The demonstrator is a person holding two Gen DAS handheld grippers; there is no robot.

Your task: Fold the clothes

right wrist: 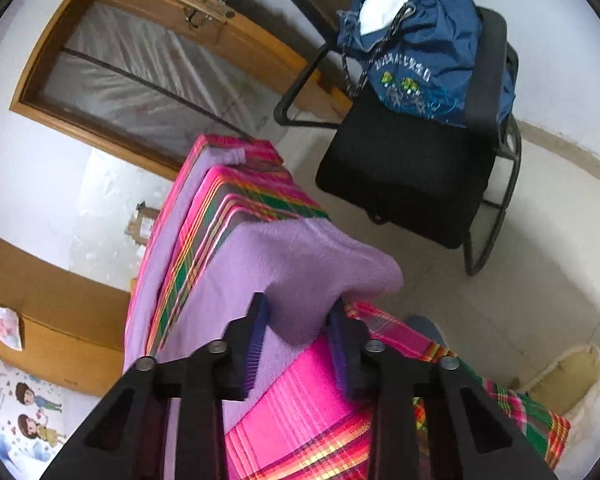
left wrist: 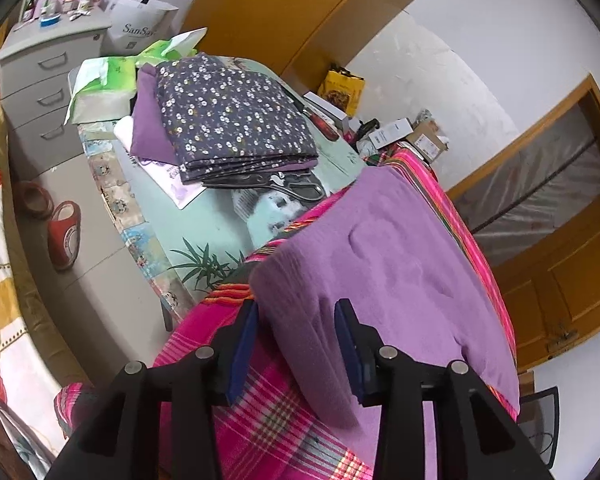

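A purple garment [left wrist: 384, 264] lies over a pink plaid cloth [left wrist: 260, 412] at the centre of both views. The left hand-held gripper [left wrist: 300, 344] straddles its near edge at 6 o'clock, pads apart. The right hand-held gripper [right wrist: 296, 344] pinches a purple fold. A folded floral pile [left wrist: 232, 120] sits on the surface at 11 o'clock.

White walls [left wrist: 480, 20], wooden door [left wrist: 284, 4] behind surface [left wrist: 216, 236]. Grey drawer cabinet [left wrist: 40, 92] left of surface. Pale tiled floor [right wrist: 520, 300]; black mesh chair [right wrist: 412, 176] right of surface. Even daylight.
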